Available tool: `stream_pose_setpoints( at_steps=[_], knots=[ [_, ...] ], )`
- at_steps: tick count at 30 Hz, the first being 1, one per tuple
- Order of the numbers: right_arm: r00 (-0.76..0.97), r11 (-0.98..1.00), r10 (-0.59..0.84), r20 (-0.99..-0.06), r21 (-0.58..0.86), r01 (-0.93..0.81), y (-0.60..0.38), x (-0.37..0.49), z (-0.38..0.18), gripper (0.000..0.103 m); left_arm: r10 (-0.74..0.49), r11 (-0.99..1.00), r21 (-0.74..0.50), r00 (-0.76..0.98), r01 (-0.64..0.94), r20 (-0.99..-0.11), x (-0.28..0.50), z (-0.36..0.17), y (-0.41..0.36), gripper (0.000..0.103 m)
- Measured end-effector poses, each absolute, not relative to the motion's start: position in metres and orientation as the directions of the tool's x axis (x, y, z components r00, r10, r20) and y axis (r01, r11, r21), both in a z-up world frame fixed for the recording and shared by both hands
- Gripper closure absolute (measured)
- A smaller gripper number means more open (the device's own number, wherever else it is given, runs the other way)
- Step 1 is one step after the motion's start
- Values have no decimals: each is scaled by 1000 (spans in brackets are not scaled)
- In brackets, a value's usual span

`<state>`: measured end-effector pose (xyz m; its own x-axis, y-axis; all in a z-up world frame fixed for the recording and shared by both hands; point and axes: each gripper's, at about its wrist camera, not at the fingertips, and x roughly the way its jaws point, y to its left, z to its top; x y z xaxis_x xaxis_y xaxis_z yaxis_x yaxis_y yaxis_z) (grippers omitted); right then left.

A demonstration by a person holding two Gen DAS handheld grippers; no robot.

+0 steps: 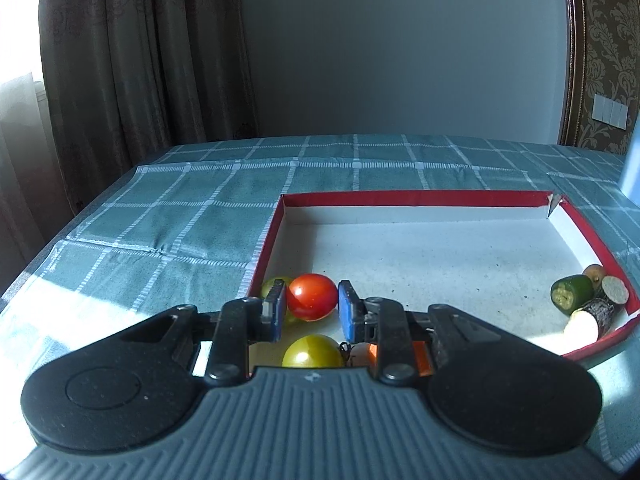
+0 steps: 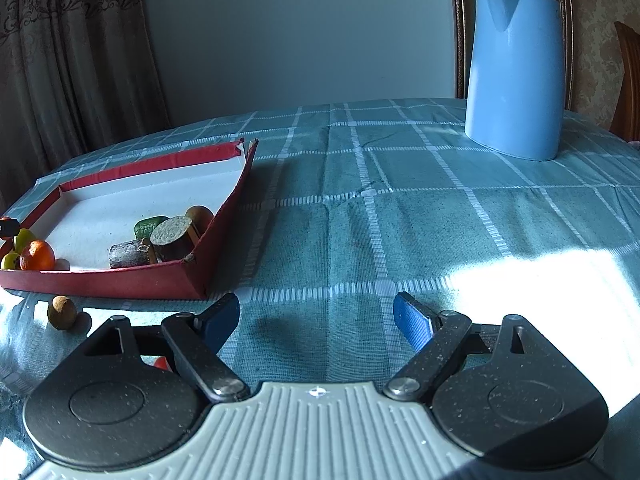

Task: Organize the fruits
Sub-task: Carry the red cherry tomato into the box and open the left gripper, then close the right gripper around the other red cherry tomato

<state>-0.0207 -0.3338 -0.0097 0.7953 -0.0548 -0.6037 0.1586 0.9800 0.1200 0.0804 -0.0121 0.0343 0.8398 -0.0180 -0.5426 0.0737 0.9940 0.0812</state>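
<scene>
A red-walled tray (image 1: 420,198) with a white floor lies on the checked cloth. My left gripper (image 1: 312,310) is over its near left corner, jaws partly apart around a red tomato (image 1: 313,297), left pad touching it, a small gap at the right pad. A yellow-green fruit (image 1: 276,285) lies behind the left pad and another (image 1: 312,352) lies below the fingers. Cut vegetable pieces (image 1: 586,304) sit in the tray's right corner. My right gripper (image 2: 316,320) is wide open and empty over bare cloth, right of the tray (image 2: 120,280). A small brown fruit (image 2: 61,313) lies outside the tray.
A tall blue jug (image 2: 514,72) stands at the far right of the table. An orange fruit (image 2: 37,256) lies in the tray's left end in the right wrist view. Curtains hang beyond the table's left edge.
</scene>
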Motion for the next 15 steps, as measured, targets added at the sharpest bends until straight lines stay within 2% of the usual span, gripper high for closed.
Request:
stream_pose_setpoints(
  at_steps=[4, 7, 9, 11, 13, 15],
  knots=[
    [795, 980, -55, -604, 119, 158, -334, -21, -10, 19, 11, 990, 121, 836, 66, -548, 79, 28, -16, 75],
    [796, 980, -52, -603, 122, 157, -334, -21, -10, 18, 0, 991, 113, 851, 69, -525, 66, 32, -14, 53],
    [797, 980, -50, -602, 125, 156, -334, -21, -9, 18, 12, 991, 123, 871, 56, -491, 53, 37, -12, 24],
    [800, 978, -43, -598, 137, 155, -336, -22, -9, 18, 23, 989, 138, 889, 46, -458, 38, 39, -10, 16],
    [811, 975, -28, -584, 162, 150, -339, -25, -8, 18, 9, 990, 131, 890, 57, -456, 21, 41, -6, 13],
    [822, 974, -3, -569, 186, 132, -341, -27, -7, 18, 12, 990, 128, 891, 52, -454, 10, 38, -1, 5]
  ],
)
